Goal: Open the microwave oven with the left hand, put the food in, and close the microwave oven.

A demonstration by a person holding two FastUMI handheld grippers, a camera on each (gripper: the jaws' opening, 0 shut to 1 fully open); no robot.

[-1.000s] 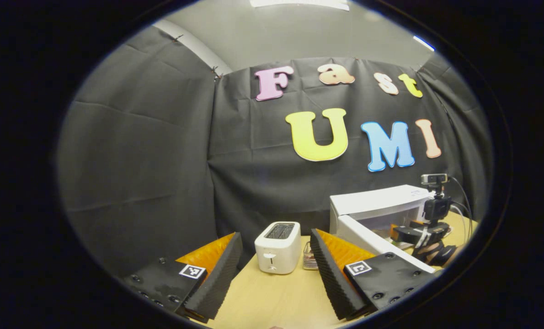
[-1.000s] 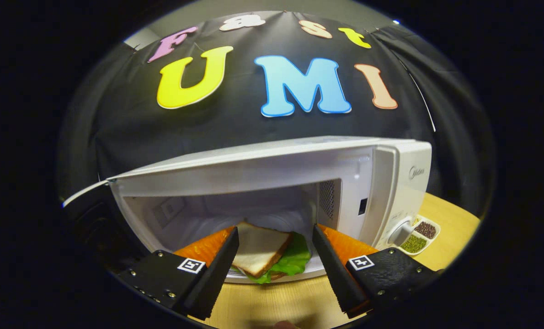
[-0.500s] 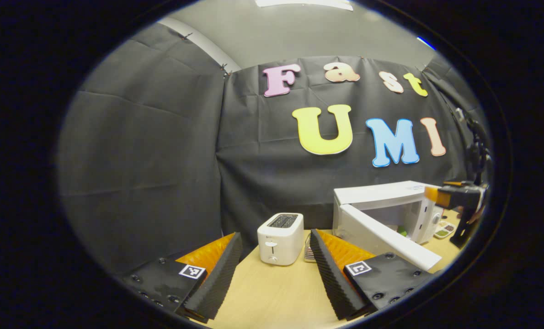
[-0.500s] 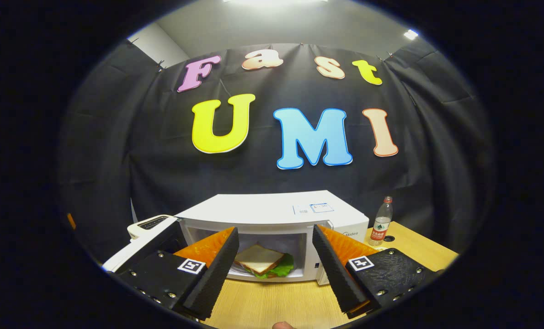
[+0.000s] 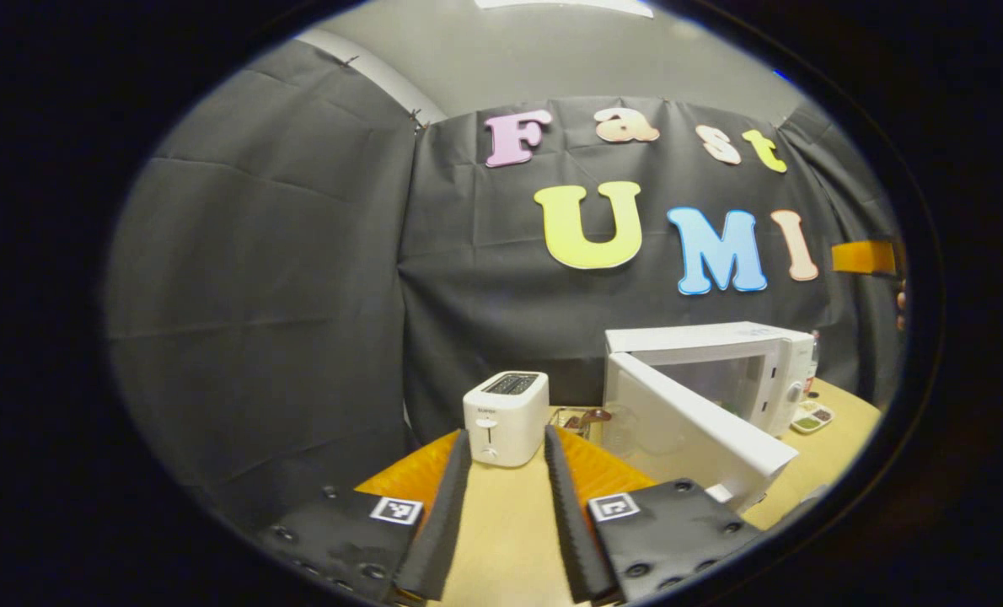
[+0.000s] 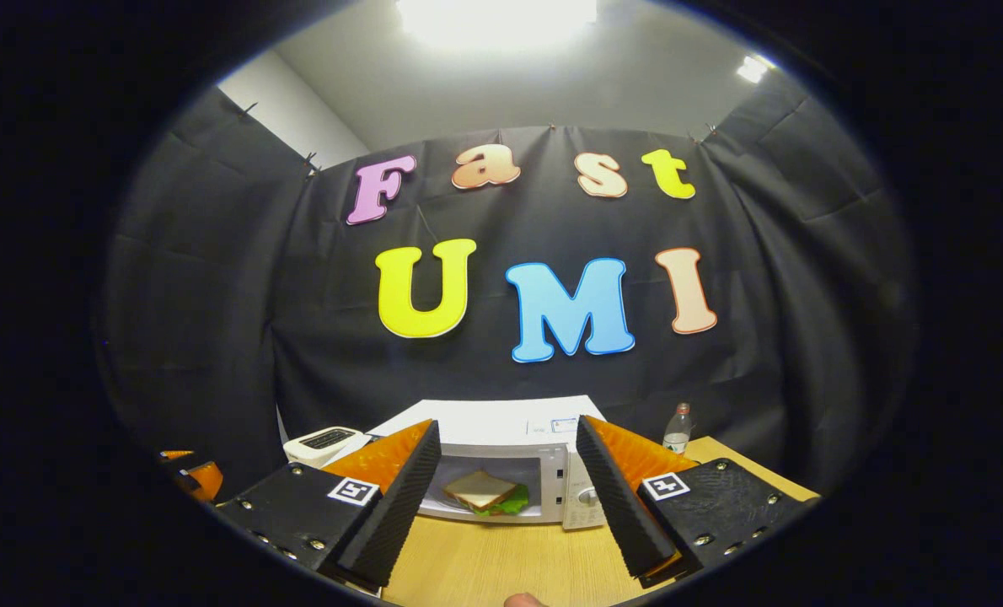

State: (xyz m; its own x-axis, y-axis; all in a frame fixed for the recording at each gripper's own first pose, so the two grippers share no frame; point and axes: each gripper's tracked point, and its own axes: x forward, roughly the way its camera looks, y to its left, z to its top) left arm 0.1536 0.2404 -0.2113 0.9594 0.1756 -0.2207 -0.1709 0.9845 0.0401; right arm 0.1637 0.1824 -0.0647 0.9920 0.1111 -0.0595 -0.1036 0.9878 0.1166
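The microwave oven (image 6: 501, 459) was seen at the lower centre of the right gripper view with its cavity exposed, and the food, a sandwich (image 6: 483, 491) of white bread over green lettuce, lay inside it on the cavity floor; the placing step was therefore judged complete, with only the closing left to do; the right gripper (image 6: 506, 493) was held well back from the opening, its jaws wide apart and holding nothing, presumably so that the door's swing would be left free; in the left gripper view the door (image 5: 699, 426) stood swung outward at the lower right of the frame, its free edge pointing toward the camera, and the microwave oven's body (image 5: 712, 371) sat behind it; the left gripper (image 5: 506, 497) was seen at the bottom centre of that view, its jaws set rather narrow and empty, aimed between a white toaster (image 5: 506, 417) and the door, and apart from both; this station beside the door was judged to suit a push on its outer face; a small divided dish (image 5: 812, 417) rested on the wooden surface (image 5: 510, 539) at the lower right, just beside the oven's control side, and a bottle (image 6: 677, 430) stood behind the oven at the right in the right gripper view.
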